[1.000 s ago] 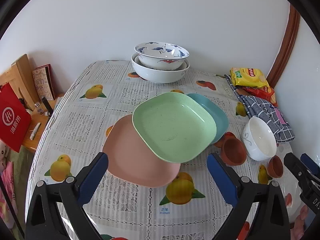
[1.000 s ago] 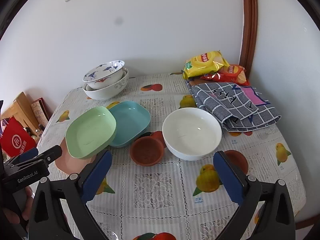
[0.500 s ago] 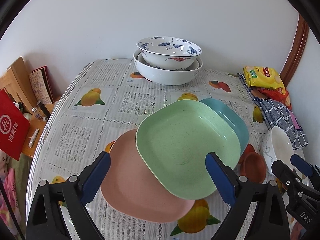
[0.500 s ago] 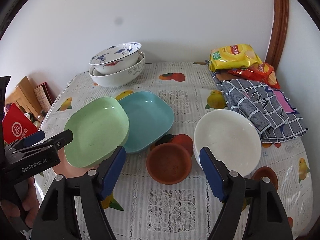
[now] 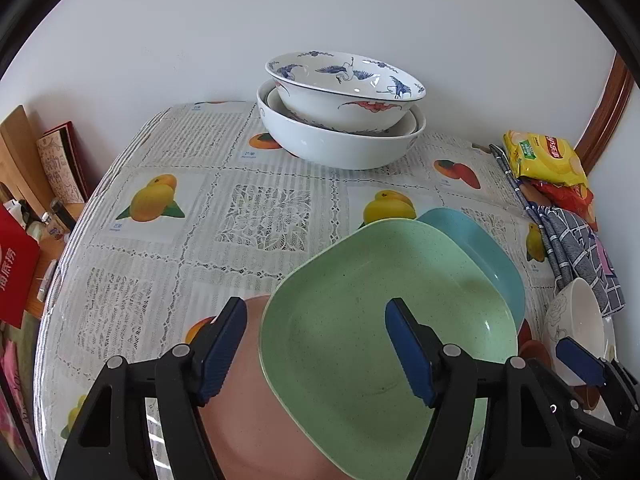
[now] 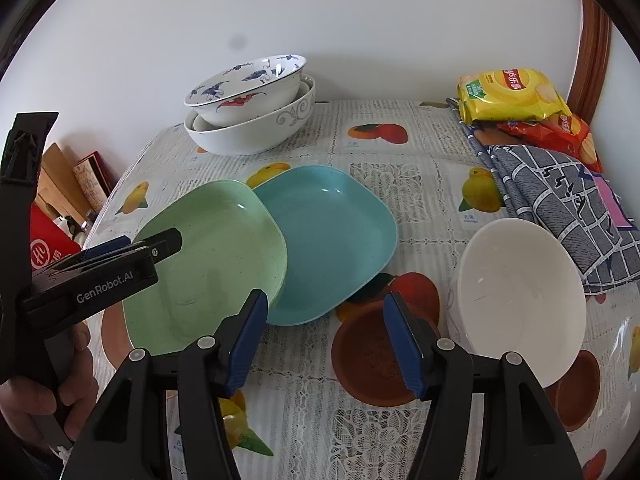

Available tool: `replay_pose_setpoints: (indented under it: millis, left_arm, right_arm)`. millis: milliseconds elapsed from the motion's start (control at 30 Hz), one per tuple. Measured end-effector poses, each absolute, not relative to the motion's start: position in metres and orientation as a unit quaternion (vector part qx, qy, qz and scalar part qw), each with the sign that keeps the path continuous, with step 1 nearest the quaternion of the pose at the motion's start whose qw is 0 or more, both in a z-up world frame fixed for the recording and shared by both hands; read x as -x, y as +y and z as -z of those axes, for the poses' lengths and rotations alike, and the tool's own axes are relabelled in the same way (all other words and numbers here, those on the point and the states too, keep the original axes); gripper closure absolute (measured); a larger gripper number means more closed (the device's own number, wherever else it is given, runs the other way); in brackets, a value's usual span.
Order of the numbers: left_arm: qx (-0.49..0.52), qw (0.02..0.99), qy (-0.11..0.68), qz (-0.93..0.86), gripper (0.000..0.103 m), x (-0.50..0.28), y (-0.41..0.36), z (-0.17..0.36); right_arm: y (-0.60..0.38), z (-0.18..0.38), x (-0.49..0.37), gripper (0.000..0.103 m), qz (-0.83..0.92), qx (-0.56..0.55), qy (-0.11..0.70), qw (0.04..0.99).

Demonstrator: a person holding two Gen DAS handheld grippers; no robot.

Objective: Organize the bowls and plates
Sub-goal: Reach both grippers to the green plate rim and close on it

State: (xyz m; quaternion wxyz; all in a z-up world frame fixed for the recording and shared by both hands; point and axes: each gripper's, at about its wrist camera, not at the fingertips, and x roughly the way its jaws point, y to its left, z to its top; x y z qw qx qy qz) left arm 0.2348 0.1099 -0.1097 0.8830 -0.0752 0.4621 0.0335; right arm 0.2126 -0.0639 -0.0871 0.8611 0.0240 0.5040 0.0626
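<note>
Nearest in the left wrist view, the left gripper (image 5: 316, 344) has its fingers apart over the near-left rim of the green plate (image 5: 360, 320): one blue pad sits above the pink plate (image 5: 256, 420), the other above the green plate's bowl, neither visibly pressing on it; its jaws have just been closing. The pink plate lies beneath the green plate, showing at its left and near side. The right gripper (image 6: 324, 340) also has its fingers apart and has just been closing, with nothing clamped; its right pad hangs over the brown saucer (image 6: 368, 360), which sits to the right of the green plate, its left pad just off the green plate's near corner. A hand (image 6: 44, 392) grasps the left gripper's handle at the lower left. A white bowl (image 6: 520, 300) stands right of the saucer, touching or nearly so. The teal plate (image 6: 332, 240) is tucked under the green plate's right edge. Farther right lie a checked cloth (image 6: 560, 200) and yellow snack bag (image 6: 508, 96). Beyond the green plate, by the wall, a blue-patterned bowl (image 5: 344, 88) nests in a large white bowl (image 5: 340, 144) on the tablecloth (image 5: 160, 272)
</note>
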Motion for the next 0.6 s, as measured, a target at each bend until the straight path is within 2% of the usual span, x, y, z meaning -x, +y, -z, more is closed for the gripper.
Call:
replay_pose_setpoints:
  millis: [133, 200, 333, 400, 600]
  left_arm:
    - [0.079, 0.881, 0.465, -0.030, 0.037, -0.243, 0.112, 0.116]
    - [0.085, 0.880, 0.467, -0.028, 0.040, -0.245, 0.115, 0.119]
    - [0.096, 0.877, 0.470, -0.022, 0.042, -0.248, 0.118, 0.124]
    - [0.098, 0.876, 0.472, -0.022, 0.046, -0.250, 0.119, 0.126]
    - [0.104, 0.877, 0.468, -0.020, 0.054, -0.251, 0.123, 0.127]
  right_arm:
    - [-0.059, 0.091, -0.219, 0.042, -0.068, -0.025, 0.508, 0.858]
    - [-0.057, 0.095, -0.223, 0.043, -0.068, -0.025, 0.511, 0.856]
    - [-0.053, 0.104, -0.230, 0.049, -0.068, -0.027, 0.523, 0.849]
    - [-0.051, 0.106, -0.231, 0.049, -0.069, -0.029, 0.523, 0.849]
    - [-0.041, 0.111, -0.237, 0.060, -0.073, -0.018, 0.525, 0.848]
